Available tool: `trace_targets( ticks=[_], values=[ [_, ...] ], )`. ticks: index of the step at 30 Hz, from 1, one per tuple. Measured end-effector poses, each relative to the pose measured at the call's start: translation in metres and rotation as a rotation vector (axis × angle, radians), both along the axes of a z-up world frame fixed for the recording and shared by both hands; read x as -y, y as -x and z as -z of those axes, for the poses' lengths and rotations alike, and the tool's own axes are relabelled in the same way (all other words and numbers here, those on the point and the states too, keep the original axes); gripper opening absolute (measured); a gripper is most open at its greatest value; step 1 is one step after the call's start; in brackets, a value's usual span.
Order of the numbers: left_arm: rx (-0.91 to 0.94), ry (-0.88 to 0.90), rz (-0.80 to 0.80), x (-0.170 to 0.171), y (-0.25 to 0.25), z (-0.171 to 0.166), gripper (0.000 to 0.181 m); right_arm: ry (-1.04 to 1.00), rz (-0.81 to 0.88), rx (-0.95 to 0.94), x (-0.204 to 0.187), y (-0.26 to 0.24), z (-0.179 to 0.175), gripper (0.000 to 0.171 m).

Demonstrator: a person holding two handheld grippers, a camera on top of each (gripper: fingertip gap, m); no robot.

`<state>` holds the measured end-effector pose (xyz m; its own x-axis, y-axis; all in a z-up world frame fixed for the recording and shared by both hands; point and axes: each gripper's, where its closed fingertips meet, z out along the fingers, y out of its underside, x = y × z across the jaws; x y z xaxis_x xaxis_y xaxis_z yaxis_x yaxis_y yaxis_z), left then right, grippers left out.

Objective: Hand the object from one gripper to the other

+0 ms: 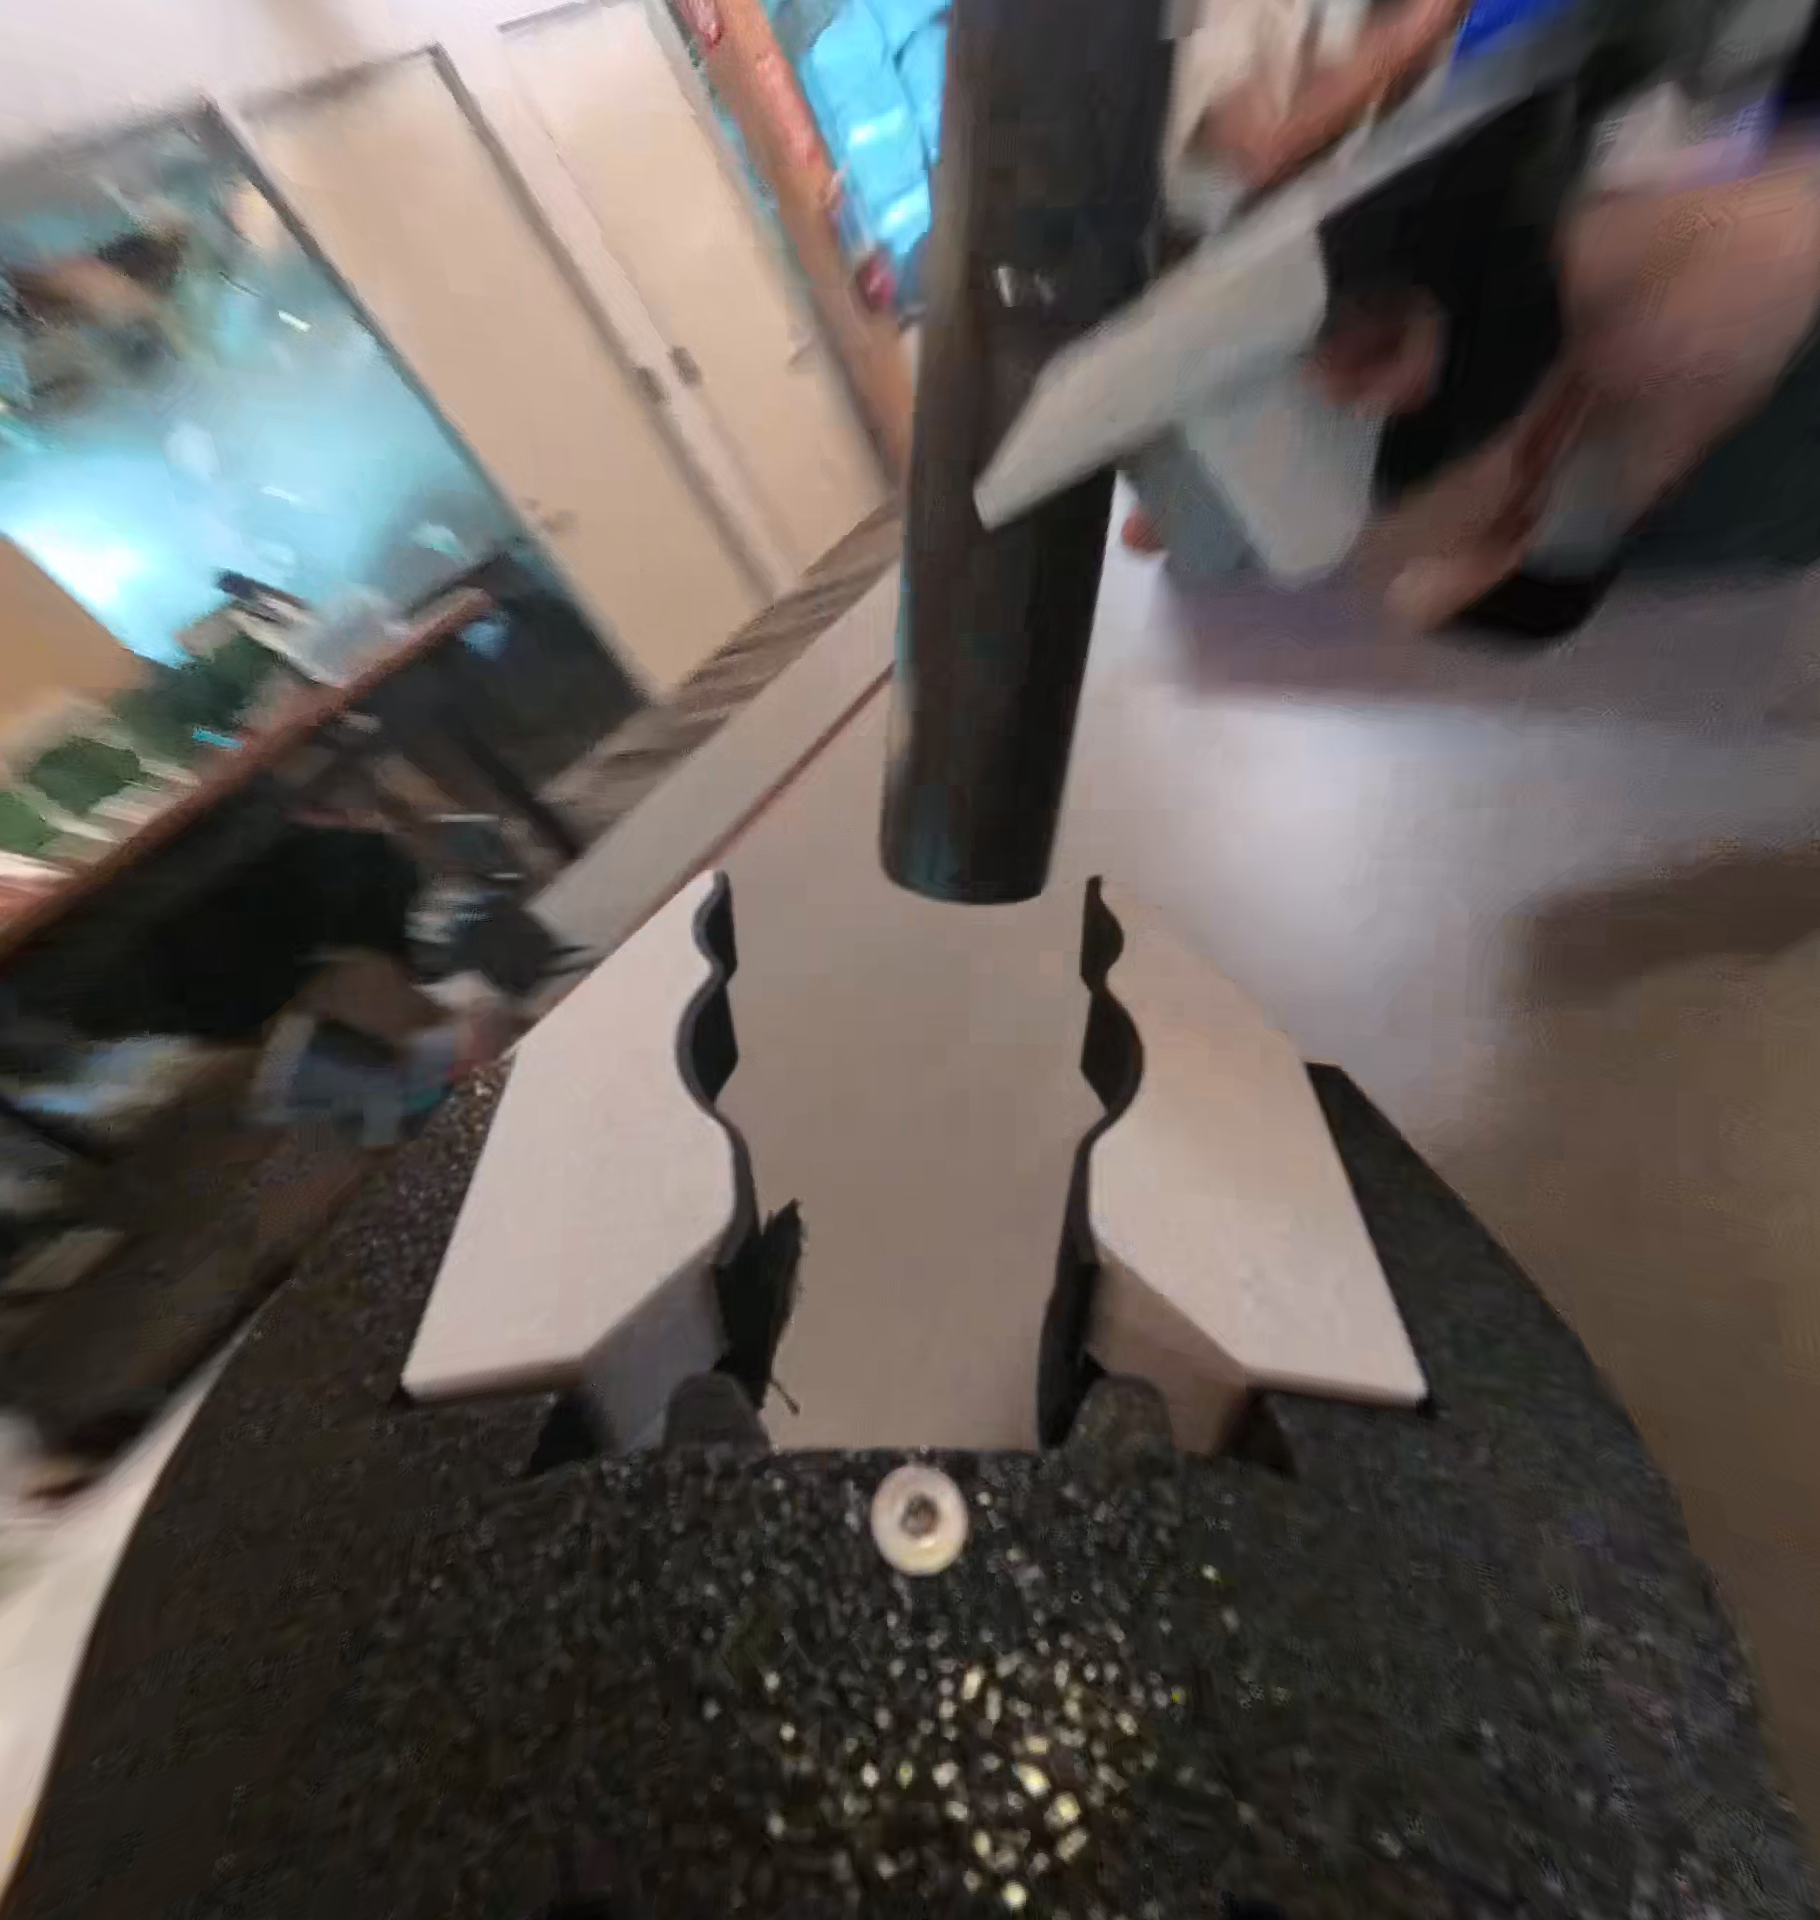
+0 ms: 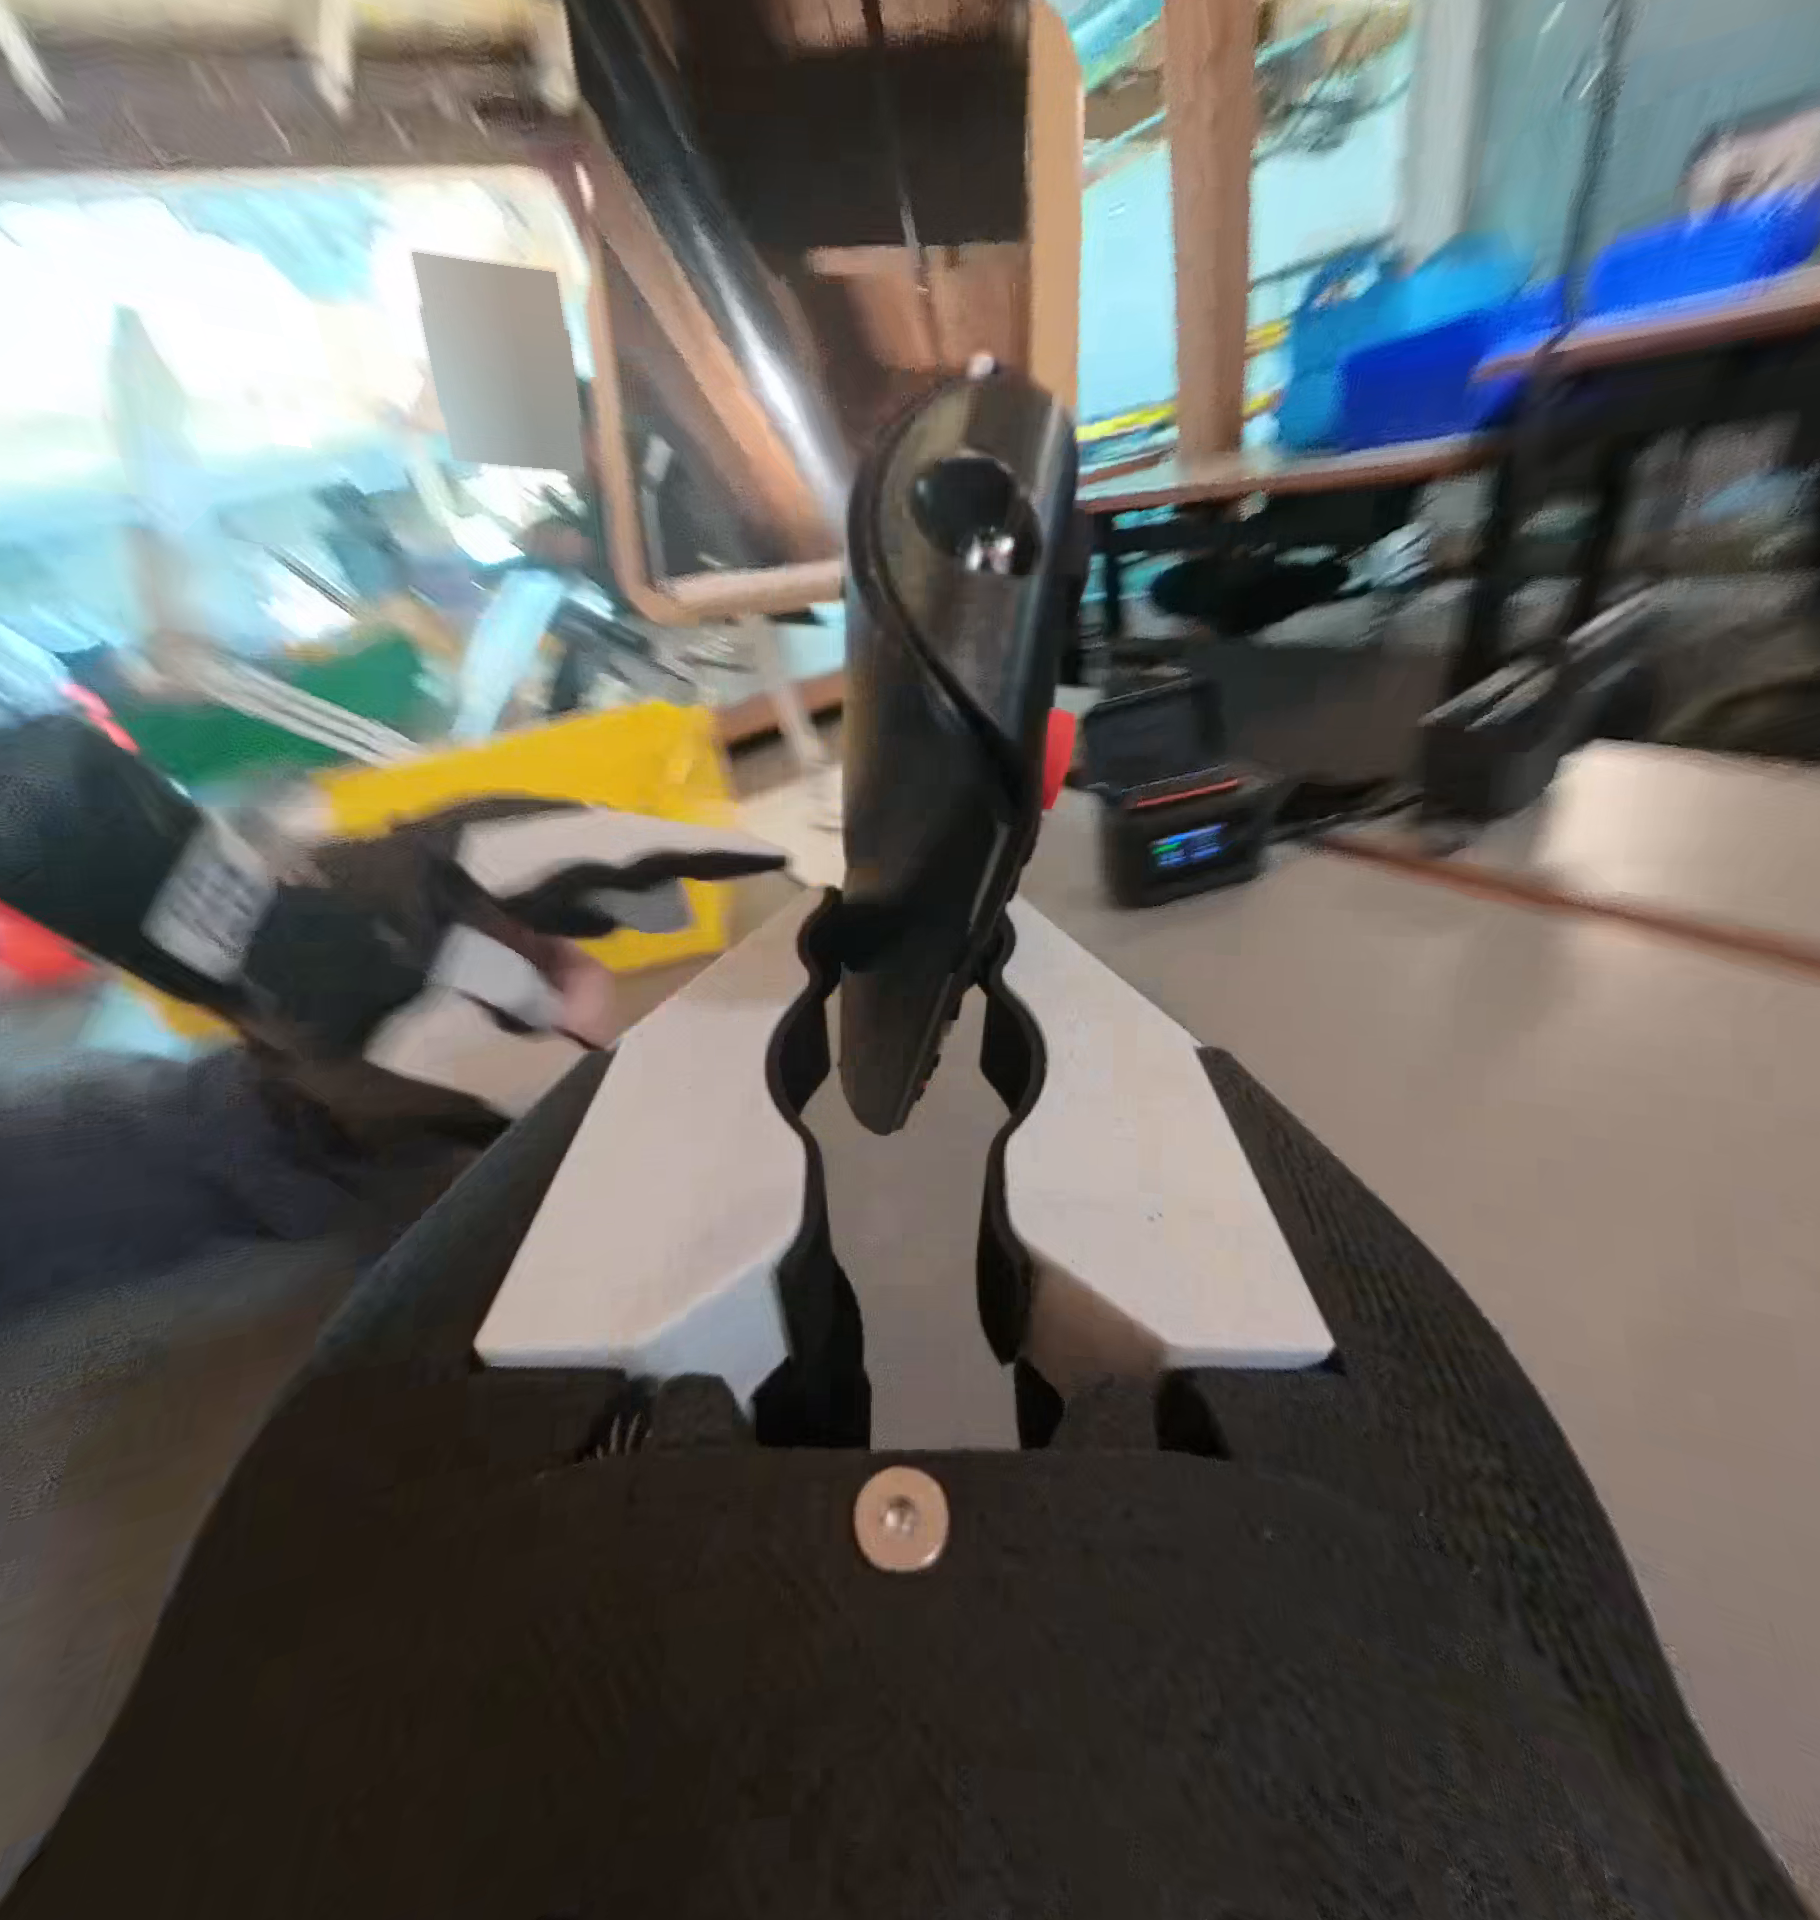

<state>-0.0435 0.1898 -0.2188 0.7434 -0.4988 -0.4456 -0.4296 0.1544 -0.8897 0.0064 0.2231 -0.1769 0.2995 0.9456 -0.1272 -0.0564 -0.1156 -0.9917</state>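
Left tongs [image 1: 908,904] gape just below the dark cylindrical object [image 1: 999,582], not touching.

You are in a cluttered workshop or lab. Around you stand long wood-edged workbenches [image 2: 1290,473], blue storage bins [image 2: 1405,364], a yellow crate [image 2: 573,769], a small black device with a lit screen [image 2: 1176,836], and pale cabinet doors [image 1: 532,312].

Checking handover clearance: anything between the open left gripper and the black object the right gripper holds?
Nothing visible. The black object's free end hangs just beyond the left gripper, open gap between. The right gripper clamps it farther up.
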Motion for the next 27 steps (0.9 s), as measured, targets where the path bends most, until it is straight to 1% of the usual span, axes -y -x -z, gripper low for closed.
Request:
trace_targets(
  ticks=[2,4,6,8,10,11,12,14,16,21,22,23,24,25,26,27],
  values=[
    [0.276,0.131,0.135,0.009,-0.007,-0.014,0.066,-0.275,0.121,0.123,-0.003,-0.004,-0.004,0.023],
    [0.524,0.295,0.288,0.017,-0.013,-0.022,0.074,-0.581,0.25,0.247,-0.002,-0.007,-0.009,0.023],
    [0.733,0.468,0.443,0.024,-0.019,-0.026,0.078,-0.926,0.382,0.385,0.002,-0.007,-0.013,0.023],
    [0.897,0.634,0.576,0.031,-0.025,-0.027,0.08,-1.276,0.484,0.523,0.01,-0.002,-0.012,0.023],
    [1.072,0.792,0.712,0.037,-0.031,-0.031,0.083,-1.595,0.528,0.612,0.024,0.008,-0.006,0.023],
    [1.149,0.861,0.772,0.039,-0.032,-0.032,0.085,-1.716,0.525,0.633,0.031,0.014,-0.001,0.023],
    [1.191,0.922,0.812,0.041,-0.035,-0.031,0.087,-1.783,0.511,0.647,0.036,0.02,0.004,0.023],
    [1.145,0.987,0.811,0.045,-0.045,-0.019,0.088,-1.818,0.482,0.665,0.04,0.026,0.011,0.023],
    [1.051,0.991,0.783,0.048,-0.054,-0.01,0.079,-1.867,0.492,0.681,0.041,0.028,0.011,0.023],
    [0.942,0.97,0.747,0.052,-0.06,-0.002,0.04,-1.92,0.463,0.687,0.046,0.033,0.019,0.023],
    [0.938,0.966,0.751,0.053,-0.059,-0.002,0.025,-1.914,0.451,0.691,0.045,0.034,0.022,0.023],
    [0.926,0.967,0.722,0.051,-0.058,0.0,0.023,-1.894,0.437,0.685,0.044,0.035,0.024,0.023],
    [0.9,0.954,0.692,0.049,-0.058,0.004,0.022,-1.851,0.419,0.671,0.042,0.035,0.026,0.026],
    [0.868,0.933,0.668,0.047,-0.056,0.007,0.022,-1.797,0.395,0.66,0.04,0.035,0.028,0.035],
    [0.845,0.911,0.647,0.045,-0.055,0.008,0.022,-1.746,0.385,0.656,0.037,0.034,0.028,0.051],
    [0.83,0.879,0.627,0.042,-0.052,0.007,0.022,-1.706,0.395,0.652,0.032,0.031,0.026,0.063]
  ],
)
